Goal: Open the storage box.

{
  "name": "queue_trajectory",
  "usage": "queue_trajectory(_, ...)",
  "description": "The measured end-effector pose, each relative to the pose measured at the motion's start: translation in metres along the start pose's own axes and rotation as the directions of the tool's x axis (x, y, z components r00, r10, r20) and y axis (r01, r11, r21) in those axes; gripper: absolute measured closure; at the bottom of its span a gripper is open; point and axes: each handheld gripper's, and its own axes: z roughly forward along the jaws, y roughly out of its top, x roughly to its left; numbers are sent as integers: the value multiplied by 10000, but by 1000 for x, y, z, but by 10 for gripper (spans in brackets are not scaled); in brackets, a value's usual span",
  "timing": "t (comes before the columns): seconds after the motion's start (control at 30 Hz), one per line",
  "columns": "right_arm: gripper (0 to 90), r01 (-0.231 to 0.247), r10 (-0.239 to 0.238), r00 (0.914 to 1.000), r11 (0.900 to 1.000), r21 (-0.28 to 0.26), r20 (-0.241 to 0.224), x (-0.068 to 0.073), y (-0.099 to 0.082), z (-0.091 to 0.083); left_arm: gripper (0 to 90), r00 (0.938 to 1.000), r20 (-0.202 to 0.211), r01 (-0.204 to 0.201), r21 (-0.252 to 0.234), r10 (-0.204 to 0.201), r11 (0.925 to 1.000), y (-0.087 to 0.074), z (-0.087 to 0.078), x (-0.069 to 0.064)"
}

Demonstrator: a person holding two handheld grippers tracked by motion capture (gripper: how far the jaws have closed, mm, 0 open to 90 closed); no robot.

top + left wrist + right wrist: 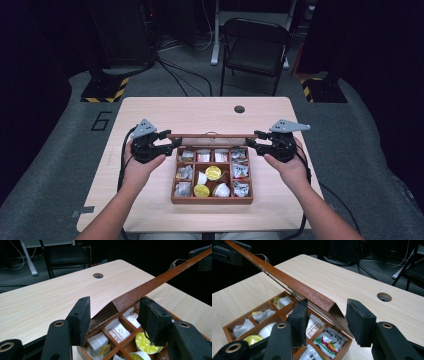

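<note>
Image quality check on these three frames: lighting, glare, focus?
High view: soft and low in detail, the light wooden table evenly lit, the surroundings nearly black. Left gripper view: black foam fingers slightly soft, table sharp, no glare. Right gripper view: faint sheen on the brown wooden box lid, background dark.

Bare worktop point(150, 200) to the left and right of the wooden box point(212, 200), and a wide bare stretch behind it up to the round hole point(239, 109). Raised lid point(210, 135) standing across the back edge of the box, barring a straight reach from behind. Left claw point(170, 144) and right claw point(252, 141) at the lid's two ends, blocking both corners. Compartments open from above, crowded with sachets point(240, 189) and small cups point(213, 172). Narrow free strip along the near worktop edge.
</note>
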Motion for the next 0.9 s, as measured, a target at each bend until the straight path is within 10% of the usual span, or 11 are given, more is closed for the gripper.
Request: queue_trajectory(0.9,473,-557,556,9982,9984,33,226,-20,12,24,413,9970,-139,755,29,-755,9971,7,27,20)
